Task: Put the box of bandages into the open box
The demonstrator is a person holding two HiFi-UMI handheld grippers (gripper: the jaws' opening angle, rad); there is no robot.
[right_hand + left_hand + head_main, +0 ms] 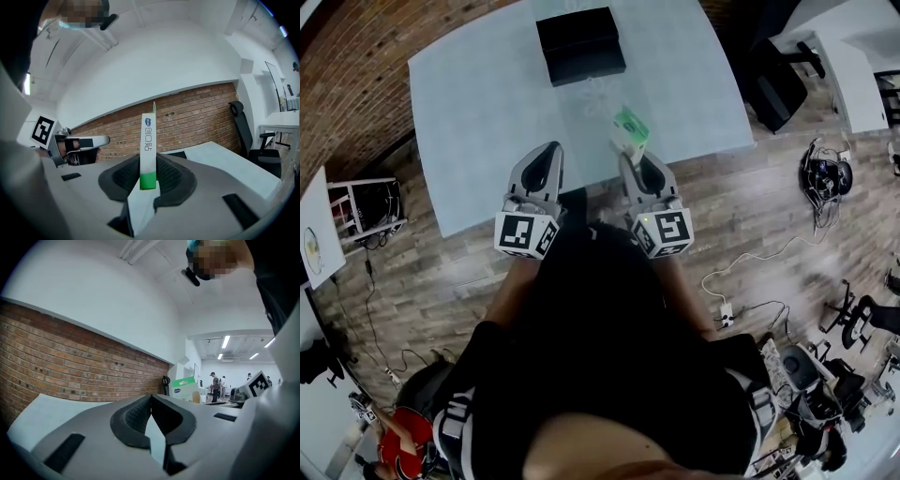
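The bandage box (631, 131), green and white, stands upright over the near edge of the pale table (478, 112). My right gripper (632, 157) is shut on it. In the right gripper view the box (148, 140) stands narrow side on, and both pads of the right gripper (149, 158) press on its lower green part. The open black box (579, 45) sits at the far middle of the table, well beyond both grippers. My left gripper (546, 157) hovers beside the right one, shut and empty. Its jaws (151, 397) meet at the tips, and the bandage box (186, 389) shows off to its right.
A black office chair (773, 80) stands just right of the table, with a white desk (853, 66) behind it. Cables and gear (825, 173) lie on the wooden floor at the right. A brick wall (70, 366) runs along the left. People (214, 386) stand far off.
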